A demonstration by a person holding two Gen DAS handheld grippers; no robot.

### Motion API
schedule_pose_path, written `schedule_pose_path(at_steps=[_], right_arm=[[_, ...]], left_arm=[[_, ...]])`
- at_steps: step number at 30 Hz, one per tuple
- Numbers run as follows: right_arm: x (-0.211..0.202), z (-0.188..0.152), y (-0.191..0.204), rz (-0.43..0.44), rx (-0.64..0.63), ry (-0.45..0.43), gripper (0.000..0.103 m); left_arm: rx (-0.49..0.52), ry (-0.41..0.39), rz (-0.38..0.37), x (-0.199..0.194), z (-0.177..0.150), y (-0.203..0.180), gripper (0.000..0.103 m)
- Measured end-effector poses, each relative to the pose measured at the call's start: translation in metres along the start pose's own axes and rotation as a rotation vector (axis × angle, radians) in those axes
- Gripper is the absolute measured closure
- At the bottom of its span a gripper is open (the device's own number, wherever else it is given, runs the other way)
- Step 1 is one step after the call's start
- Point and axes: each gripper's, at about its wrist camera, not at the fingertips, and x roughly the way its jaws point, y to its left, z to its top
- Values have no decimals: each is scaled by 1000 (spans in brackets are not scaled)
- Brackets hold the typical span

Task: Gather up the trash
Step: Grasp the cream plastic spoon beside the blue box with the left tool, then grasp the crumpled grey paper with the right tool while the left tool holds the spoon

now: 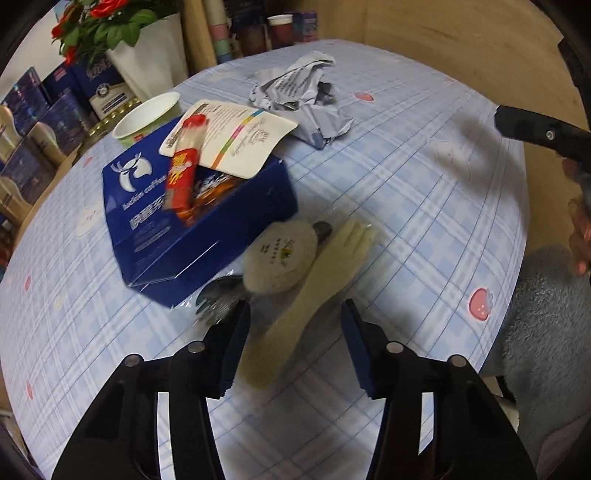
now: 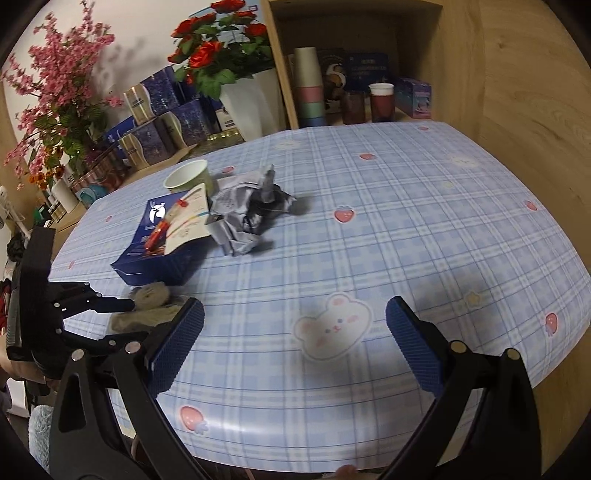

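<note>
On blue box (image 1: 155, 236): "luckin coffee"

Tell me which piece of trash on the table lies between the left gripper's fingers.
The pale plastic fork in its clear wrapper. It alone lies between the left gripper fingers; the crumpled grey bag and paper cup lie farther off.

You have a table (image 2: 424, 221) under a pale blue checked cloth printed with strawberries and bears. Along its far edge stands a wooden shelf (image 2: 480, 55) holding stacked cups (image 2: 309, 88) and boxes (image 2: 415, 96). At the far left corner sit red flowers (image 2: 218, 40), pink blossoms (image 2: 59, 85) and blue cartons (image 2: 155, 125) against a white wall (image 2: 147, 33).
</note>
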Motion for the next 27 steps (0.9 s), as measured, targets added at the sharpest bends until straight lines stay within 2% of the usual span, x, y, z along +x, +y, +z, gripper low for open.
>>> schedule_pose_path(at_steps=[2, 3, 4, 7, 10, 15, 17, 23, 27], right_arm=[[3, 0, -4, 3, 2, 9, 6], [4, 1, -5, 3, 2, 11, 6], [5, 1, -6, 3, -1, 13, 6], [7, 5, -4, -2, -26, 9, 6], [10, 12, 0, 2, -68, 9, 6], [22, 33, 4, 38, -86, 5, 6], [32, 45, 8, 51, -81, -3, 6], [73, 75, 23, 71, -26, 19, 6], [98, 89, 37, 59, -17, 22, 6]], left_arm=[[-1, 0, -22, 0, 1, -2, 67], [11, -4, -23, -1, 0, -4, 78], [17, -4, -28, -2, -1, -6, 84], [45, -6, -44, -8, -6, -15, 89], [4, -48, -79, -20, -17, -17, 89], [-166, -148, -139, -45, -32, 0, 89], [-283, -200, -174, -57, -41, 13, 89], [-528, -323, -149, -79, -65, 40, 89], [-653, -351, -157, -83, -79, 59, 89]])
